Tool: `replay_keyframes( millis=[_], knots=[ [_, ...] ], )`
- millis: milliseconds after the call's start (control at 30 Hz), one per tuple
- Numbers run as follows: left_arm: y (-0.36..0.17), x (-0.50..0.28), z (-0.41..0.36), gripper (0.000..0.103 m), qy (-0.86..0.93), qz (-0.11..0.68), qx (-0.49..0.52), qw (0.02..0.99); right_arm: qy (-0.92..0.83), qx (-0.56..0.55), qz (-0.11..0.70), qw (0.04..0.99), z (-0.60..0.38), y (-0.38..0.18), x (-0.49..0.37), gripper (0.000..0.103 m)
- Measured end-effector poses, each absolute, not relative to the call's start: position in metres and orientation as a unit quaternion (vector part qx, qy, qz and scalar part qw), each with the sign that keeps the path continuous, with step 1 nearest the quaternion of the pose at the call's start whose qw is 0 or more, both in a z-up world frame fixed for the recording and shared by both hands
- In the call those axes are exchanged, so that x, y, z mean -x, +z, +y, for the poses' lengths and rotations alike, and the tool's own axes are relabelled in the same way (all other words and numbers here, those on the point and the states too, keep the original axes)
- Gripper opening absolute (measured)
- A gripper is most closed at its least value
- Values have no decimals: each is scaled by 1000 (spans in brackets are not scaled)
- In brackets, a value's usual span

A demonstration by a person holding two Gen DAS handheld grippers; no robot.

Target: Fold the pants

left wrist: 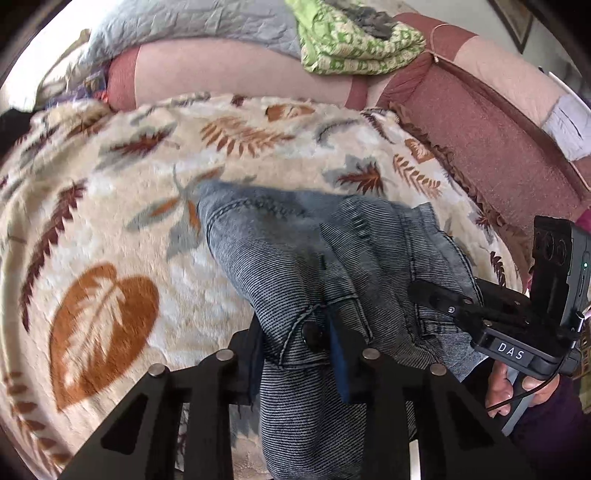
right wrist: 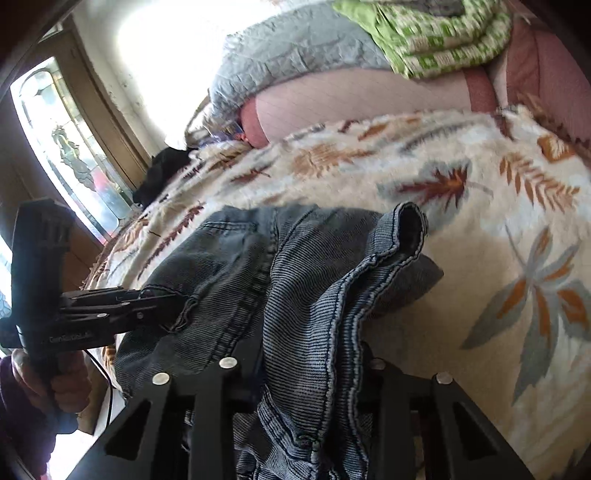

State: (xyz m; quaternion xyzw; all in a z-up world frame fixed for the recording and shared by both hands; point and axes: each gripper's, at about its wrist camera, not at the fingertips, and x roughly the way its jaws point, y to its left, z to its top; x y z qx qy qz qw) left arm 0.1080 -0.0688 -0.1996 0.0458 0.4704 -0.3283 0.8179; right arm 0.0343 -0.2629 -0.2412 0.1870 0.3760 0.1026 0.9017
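Grey-blue denim pants [left wrist: 280, 251] lie bunched on a leaf-print fleece blanket [left wrist: 110, 206]. My left gripper [left wrist: 297, 350] is shut on the waistband beside the dark button, with cloth filling the gap between its fingers. My right gripper [left wrist: 417, 291] comes in from the right and pinches the waistband a little further along. In the right wrist view the pants [right wrist: 236, 266] hang in a thick fold through my right gripper [right wrist: 314, 365], which is shut on them. There my left gripper [right wrist: 173, 299] bites the denim edge at the left. A leg opening [right wrist: 410, 225] curls up behind.
The blanket [right wrist: 480, 258] covers a pink sofa [left wrist: 221, 74]. A grey quilt [left wrist: 192, 22] and a green patterned cloth [left wrist: 354, 40] sit on its backrest. A window [right wrist: 62, 147] and a black item [right wrist: 162, 166] are at the left. Hands [left wrist: 517, 391] [right wrist: 62, 380] hold the gripper handles.
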Motion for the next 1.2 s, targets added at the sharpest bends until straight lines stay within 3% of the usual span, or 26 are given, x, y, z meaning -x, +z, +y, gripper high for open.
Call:
replay_keyframes(
  millis=[233, 400, 500, 533, 567, 600, 700, 867, 1000, 1200],
  knots=[
    [-154, -151, -77, 31, -297, 416, -78, 856, 106, -186, 331, 919, -265, -207, -85, 31],
    [-176, -206, -78, 35, -227, 429, -89, 870, 100, -186, 338, 917, -263, -206, -153, 31],
    [-220, -233, -80, 45, -166, 473, -115, 858, 92, -201, 391, 894, -260, -233, -196, 43],
    [-235, -237, -78, 57, -145, 485, -128, 853, 78, -201, 421, 881, -257, -249, -208, 57],
    [-244, -237, -75, 61, -129, 486, -129, 855, 55, -197, 450, 869, -254, -266, -217, 71],
    [-243, -234, -71, 65, -124, 477, -119, 862, 50, -199, 451, 869, -254, -274, -217, 73],
    [-226, -220, -61, 79, -102, 457, -112, 877, 48, -198, 422, 884, -255, -263, -198, 74],
    [-175, -174, -53, 79, -58, 386, -118, 913, 35, -209, 367, 905, -268, -216, -144, 74],
    [-126, -130, -43, 88, -45, 321, -100, 941, 33, -197, 312, 929, -267, -169, -90, 76],
    [-64, -68, -27, 93, -48, 255, -64, 964, 18, -165, 249, 954, -251, -110, -15, 80]
  ],
)
